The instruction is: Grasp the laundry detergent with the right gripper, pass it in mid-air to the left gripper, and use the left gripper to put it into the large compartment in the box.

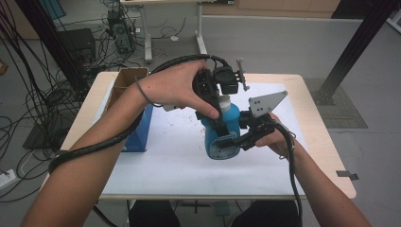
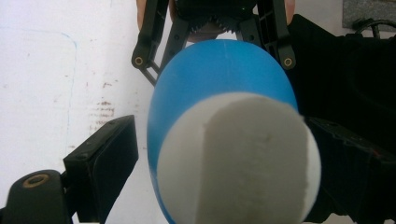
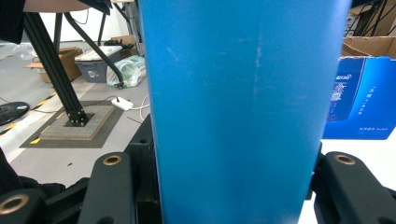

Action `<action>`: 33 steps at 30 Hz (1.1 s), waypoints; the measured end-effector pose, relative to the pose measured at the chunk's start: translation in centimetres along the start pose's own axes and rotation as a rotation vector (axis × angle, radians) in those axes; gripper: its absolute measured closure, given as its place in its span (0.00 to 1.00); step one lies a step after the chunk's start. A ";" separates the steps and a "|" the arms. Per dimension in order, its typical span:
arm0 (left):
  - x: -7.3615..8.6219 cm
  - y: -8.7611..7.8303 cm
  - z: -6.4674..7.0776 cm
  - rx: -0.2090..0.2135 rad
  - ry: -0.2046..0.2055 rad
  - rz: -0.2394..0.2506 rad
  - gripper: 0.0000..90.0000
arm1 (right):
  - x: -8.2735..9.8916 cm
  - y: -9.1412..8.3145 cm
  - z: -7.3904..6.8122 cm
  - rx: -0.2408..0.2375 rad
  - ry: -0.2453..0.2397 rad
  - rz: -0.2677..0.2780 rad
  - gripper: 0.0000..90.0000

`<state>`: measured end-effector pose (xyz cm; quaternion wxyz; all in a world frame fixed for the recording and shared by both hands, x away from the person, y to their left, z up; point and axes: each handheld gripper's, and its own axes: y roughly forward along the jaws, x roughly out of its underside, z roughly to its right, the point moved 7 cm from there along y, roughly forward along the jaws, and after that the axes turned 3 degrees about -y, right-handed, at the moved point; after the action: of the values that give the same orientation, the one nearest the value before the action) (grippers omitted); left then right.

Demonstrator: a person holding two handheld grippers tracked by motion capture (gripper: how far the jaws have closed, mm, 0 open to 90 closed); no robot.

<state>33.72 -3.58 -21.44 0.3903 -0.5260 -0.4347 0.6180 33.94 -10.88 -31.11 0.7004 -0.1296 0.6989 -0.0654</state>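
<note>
At the far left of the worktop sits a brown cardboard box. Just near it stands a blue box, touching the person's left forearm.

The left hand comes in over the middle of the worktop. It holds the left gripper, which points down over the top of the blue bottle. In the left gripper view, the bottle's white cap sits between the two black jaws. The left jaw stands apart from the cap, with white worktop showing in the gap. The right jaw is dark and right next to the cap, and I cannot tell if it touches. So this gripper is apart around the cap, not squeezing it.

The blue bottle stands upright in the middle of the worktop, on the white sheet. It has a round label low on its near side.

To the right of the bottle is the right gripper, held by the right hand. It reaches in from the right side and is clamped on the low part of the bottle. In the right gripper view, the blue bottle fills the space between the jaws, and both jaws press on its sides. A grey three-cornered plate sits on top of this gripper.
</note>
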 end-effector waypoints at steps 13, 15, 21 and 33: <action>-0.2 0.0 0.0 -0.011 0.000 -0.008 0.13 | -0.2 0.1 -0.1 -0.003 -0.008 0.001 0.49; -0.2 -0.1 0.0 -0.011 0.005 -0.011 0.13 | -0.2 0.1 -0.2 -0.004 -0.008 0.001 0.49; -0.4 0.0 0.1 -0.011 0.009 -0.012 0.16 | -0.1 0.1 -0.2 -0.002 -0.007 0.003 0.49; -0.6 -0.1 0.0 -0.012 -0.010 -0.009 0.22 | -0.1 0.0 -0.3 -0.002 -0.009 0.001 0.49</action>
<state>33.84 -4.11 -21.13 0.3878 -0.5234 -0.4429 0.6161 33.66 -10.86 -30.99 0.7035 -0.1303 0.6957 -0.0639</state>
